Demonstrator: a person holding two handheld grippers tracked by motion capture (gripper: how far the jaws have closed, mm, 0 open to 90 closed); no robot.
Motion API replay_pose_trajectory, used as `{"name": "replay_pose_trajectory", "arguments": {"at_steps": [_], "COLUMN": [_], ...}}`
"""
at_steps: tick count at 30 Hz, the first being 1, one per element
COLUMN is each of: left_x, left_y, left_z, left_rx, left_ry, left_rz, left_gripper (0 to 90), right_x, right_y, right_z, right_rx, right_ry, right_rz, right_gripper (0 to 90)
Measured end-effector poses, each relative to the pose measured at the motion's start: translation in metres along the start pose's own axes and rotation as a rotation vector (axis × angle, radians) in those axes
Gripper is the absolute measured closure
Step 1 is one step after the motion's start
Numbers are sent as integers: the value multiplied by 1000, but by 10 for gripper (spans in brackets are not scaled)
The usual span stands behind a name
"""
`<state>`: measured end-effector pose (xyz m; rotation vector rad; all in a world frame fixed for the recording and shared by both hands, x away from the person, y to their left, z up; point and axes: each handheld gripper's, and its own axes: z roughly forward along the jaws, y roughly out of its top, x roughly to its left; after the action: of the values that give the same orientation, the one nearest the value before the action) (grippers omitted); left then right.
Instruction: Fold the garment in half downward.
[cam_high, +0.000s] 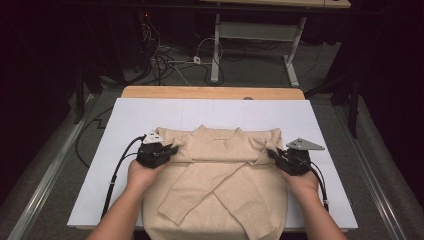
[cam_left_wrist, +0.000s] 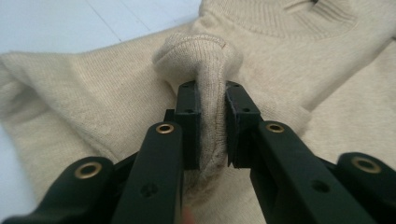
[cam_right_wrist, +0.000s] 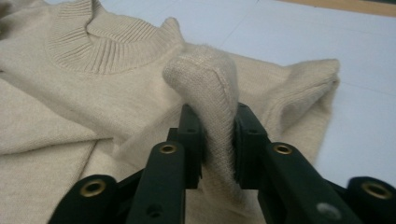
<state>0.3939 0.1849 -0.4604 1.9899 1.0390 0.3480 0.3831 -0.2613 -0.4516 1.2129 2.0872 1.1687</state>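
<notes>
On white table cover (cam_high: 130, 120) | beige knitted sweater (cam_high: 225, 175) lies flat, sleeves crossed | left gripper (cam_high: 170, 149) and right gripper (cam_high: 274, 154) each clamp a pinched shoulder fold | risk: thin knit slipping out, spoiling the fold.

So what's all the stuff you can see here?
sweater: one, beige, flat on the sheet, sleeves crossed over its front
sheet: one, white, covering the table
table: one, wooden, edge showing beyond the sheet
desk: one, white legs, on the floor behind the table
cables: a tangle, black and white, on the floor behind
left gripper: one, black, shut on a sweater fold at its left side
right gripper: one, black, shut on a sweater fold at its right side
hands: two, holding the grippers
</notes>
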Motion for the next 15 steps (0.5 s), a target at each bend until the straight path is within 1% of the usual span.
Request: {"name": "replay_pose_trajectory", "arguments": {"at_steps": [4,6,9,12,15], "left_x": [-4,-6,-11,-16,-22], "left_y": [-5,-9,-16,-22,-29], "left_z": [-14,-20,-29,-38,-44], "left_rx": [-43,-50,-64,-87,-92], "left_ry": [0,-1,-8,-24,-27], "left_rz": [5,14,21,22,34], "left_gripper": [766,766,767,766,766], "right_x": [2,4,7,10,12], "right_y": [-2,-3,-7,-11,-16], "right_z": [-8,-12,-19,-28,-34], "right_rx": [-17,-25,-42,-59,-60], "right_ry": [-9,-7,1,8,12], "right_rz": [-15,-24,-23,-20,-22], "right_gripper": [800,801,801,801,801]}}
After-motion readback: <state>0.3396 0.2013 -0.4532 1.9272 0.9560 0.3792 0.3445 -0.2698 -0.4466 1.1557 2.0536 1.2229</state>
